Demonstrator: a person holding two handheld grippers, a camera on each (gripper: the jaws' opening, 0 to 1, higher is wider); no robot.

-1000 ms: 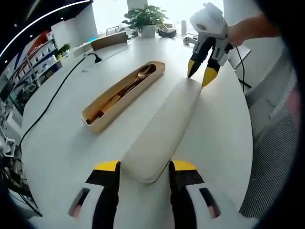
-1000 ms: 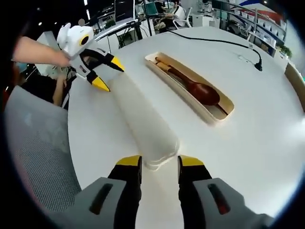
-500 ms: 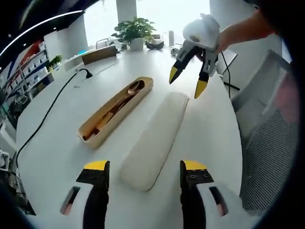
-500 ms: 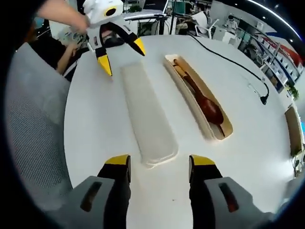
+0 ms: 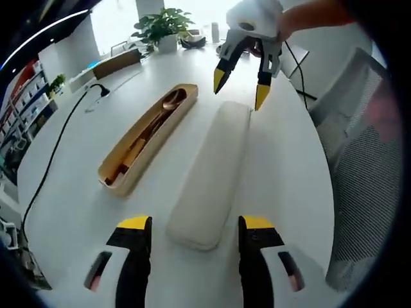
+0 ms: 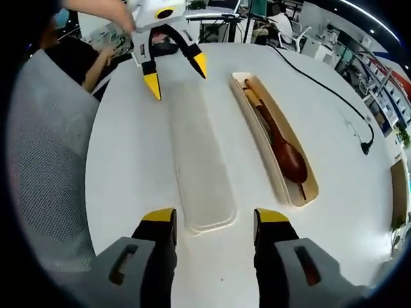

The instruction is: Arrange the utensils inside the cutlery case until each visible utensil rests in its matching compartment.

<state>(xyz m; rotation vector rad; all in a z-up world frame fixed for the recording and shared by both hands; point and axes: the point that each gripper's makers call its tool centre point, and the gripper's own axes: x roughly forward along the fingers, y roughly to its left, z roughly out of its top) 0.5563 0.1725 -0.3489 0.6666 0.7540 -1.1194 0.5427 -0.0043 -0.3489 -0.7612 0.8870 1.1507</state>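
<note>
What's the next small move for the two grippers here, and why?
Probably lower both and close on the lid's ends. The left gripper and right gripper are open, straddling opposite ends of the lid on the table; the spoon already lies in the open case.

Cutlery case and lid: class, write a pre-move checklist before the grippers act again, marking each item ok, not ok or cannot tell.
1. Cutlery case open on the white table: ok.
2. Lid flat beside the case, not on it: ok.
3. Wooden spoon inside the case: ok.
4. Every utensil in its matching compartment: cannot tell, dividers are hidden.
5. Left gripper open, holding nothing, astride the lid's near end: ok.
6. Right gripper open at the lid's other end: ok.
</note>
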